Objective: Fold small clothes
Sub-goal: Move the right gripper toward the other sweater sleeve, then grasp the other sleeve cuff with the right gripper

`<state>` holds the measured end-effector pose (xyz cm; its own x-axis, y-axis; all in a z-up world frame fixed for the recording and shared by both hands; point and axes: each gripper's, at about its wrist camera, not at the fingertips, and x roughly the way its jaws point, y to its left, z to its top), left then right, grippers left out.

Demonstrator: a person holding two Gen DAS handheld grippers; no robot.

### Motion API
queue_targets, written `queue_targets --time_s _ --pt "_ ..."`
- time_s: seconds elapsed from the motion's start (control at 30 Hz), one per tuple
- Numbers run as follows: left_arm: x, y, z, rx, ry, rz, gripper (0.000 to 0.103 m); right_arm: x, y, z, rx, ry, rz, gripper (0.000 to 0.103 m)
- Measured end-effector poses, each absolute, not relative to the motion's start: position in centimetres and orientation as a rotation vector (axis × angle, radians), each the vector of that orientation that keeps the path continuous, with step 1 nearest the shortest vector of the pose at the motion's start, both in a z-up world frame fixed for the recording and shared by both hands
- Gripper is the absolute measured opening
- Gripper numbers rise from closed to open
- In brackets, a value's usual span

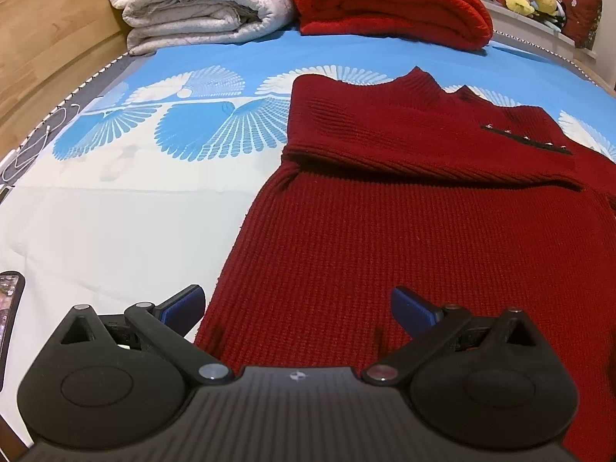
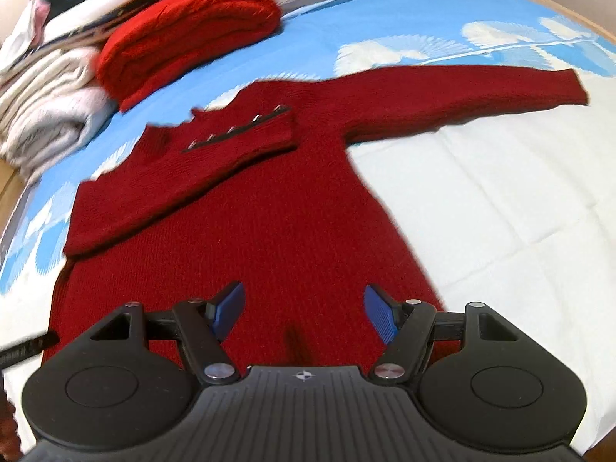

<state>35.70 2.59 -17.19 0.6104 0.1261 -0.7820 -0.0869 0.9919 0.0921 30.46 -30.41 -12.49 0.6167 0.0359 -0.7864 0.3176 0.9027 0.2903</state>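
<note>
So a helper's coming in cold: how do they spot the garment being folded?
On the blue-and-white bedsheet, it's the dark red knit sweater lying flat. Unlike the brighter red folded blanket behind it, it's spread open, one sleeve folded across its chest.

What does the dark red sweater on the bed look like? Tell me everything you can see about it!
The dark red sweater is a thick, ribbed knit with a high collar. It lies flat on the blue and white bedsheet. One sleeve is folded across the chest, its cuff trimmed with a dark strip and small shiny studs. The other sleeve stretches straight out to the side. The open left gripper and open right gripper are over its lower part, not holding it.
</note>
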Motion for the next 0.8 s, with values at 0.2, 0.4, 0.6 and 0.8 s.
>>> queue_targets --time_s 0.2,0.4,0.6,0.8 --pt "36.3 2.9 -17.1 0.03 0.912 0.135 0.103 31.3 -36.3 -11.7 0.668 0.809 -0.246 0.074" --pt "37.4 3.2 -16.4 0.039 0.876 0.177 0.103 31.6 -42.8 -12.2 0.921 0.694 -0.302 0.078" --pt "38.8 4.9 -15.7 0.029 0.859 0.223 0.103 35.0 -50.2 -14.1 0.994 0.608 -0.439 0.082" --pt "40.1 5.6 -16.5 0.068 0.88 0.25 0.103 38.7 -55.4 -18.8 1.082 0.63 -0.592 0.083"
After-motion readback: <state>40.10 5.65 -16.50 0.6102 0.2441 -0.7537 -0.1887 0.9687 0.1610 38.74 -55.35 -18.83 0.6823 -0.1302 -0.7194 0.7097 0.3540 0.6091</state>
